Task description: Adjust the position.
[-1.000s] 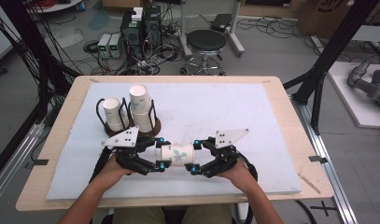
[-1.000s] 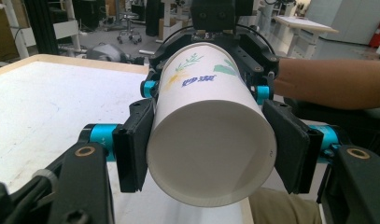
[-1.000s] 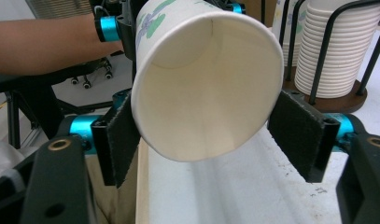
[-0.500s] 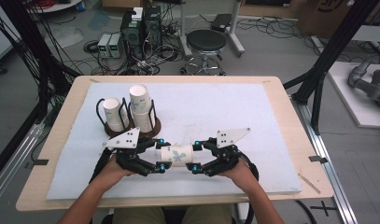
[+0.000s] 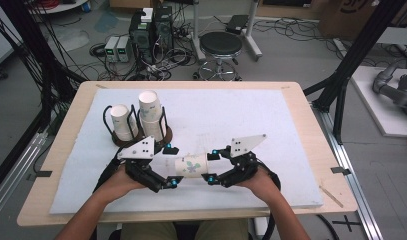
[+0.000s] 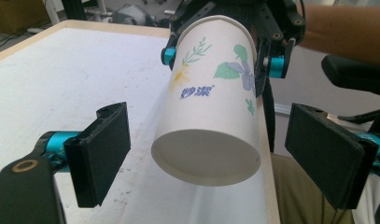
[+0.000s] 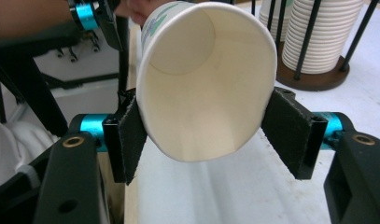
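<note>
Tabletop (image 5: 291, 120) carries a cup rack (image 5: 138, 127). Left hand-held gripper (image 6: 206, 158) has just opened wide, its pads clear of the paper cup (image 5: 191, 166). Right hand-held gripper (image 7: 204, 135) squeezes the cup's rim, held sideways between both.

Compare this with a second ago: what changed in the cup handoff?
The left hand-held gripper let go: its jaws have just opened and now stand clear on both sides of the paper cup, which lies between them untouched. The right hand-held gripper closed on the cup's rim end and holds it alone. Both hands, the cup's place over the table and the cup rack look unchanged.
</note>
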Available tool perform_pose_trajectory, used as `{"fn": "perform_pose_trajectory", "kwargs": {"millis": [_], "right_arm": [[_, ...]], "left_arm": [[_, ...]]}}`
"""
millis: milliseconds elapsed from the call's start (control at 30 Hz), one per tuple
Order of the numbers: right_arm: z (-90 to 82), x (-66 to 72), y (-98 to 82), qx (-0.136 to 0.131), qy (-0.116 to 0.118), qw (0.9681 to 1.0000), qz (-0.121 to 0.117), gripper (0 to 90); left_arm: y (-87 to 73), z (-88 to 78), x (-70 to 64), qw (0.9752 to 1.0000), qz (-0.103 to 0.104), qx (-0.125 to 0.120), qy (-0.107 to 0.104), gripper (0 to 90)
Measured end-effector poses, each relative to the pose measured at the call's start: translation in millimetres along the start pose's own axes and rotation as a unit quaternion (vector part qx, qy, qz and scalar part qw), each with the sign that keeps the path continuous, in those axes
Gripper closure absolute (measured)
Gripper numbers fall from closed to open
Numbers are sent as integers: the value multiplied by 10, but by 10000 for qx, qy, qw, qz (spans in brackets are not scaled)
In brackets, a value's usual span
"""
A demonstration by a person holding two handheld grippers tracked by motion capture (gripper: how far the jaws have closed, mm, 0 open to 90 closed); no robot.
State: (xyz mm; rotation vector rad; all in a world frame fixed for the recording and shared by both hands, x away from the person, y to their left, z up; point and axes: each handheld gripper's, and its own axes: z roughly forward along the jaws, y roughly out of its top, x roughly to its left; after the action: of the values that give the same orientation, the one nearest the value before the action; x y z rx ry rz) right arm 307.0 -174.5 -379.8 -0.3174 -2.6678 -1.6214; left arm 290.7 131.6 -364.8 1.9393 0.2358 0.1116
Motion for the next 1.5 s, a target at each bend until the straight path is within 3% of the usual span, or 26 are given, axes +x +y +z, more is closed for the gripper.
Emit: {"fn": "perform_pose_trajectory", "kwargs": {"millis": [267, 467, 833, 1333, 1500], "right_arm": [[-39, 10, 205, 718, -181, 9967, -328, 335], [-31, 25, 340, 1101, -241, 9922, -537, 333], [78, 73, 622, 1849, -278, 9777, -961, 333], [274, 121, 803, 2554, -220, 9580, -1289, 329], [334, 137, 824, 2755, -218, 9523, -1291, 326]], "left_arm": [[86, 43, 17, 9986, 31, 529, -1, 147], [141, 61, 36, 9977, 79, 679, -20, 150], [166, 113, 45, 9950, 167, 982, -91, 172], [131, 177, 48, 9908, 209, 1327, -187, 204], [114, 207, 46, 9897, 195, 1403, -210, 220]]}}
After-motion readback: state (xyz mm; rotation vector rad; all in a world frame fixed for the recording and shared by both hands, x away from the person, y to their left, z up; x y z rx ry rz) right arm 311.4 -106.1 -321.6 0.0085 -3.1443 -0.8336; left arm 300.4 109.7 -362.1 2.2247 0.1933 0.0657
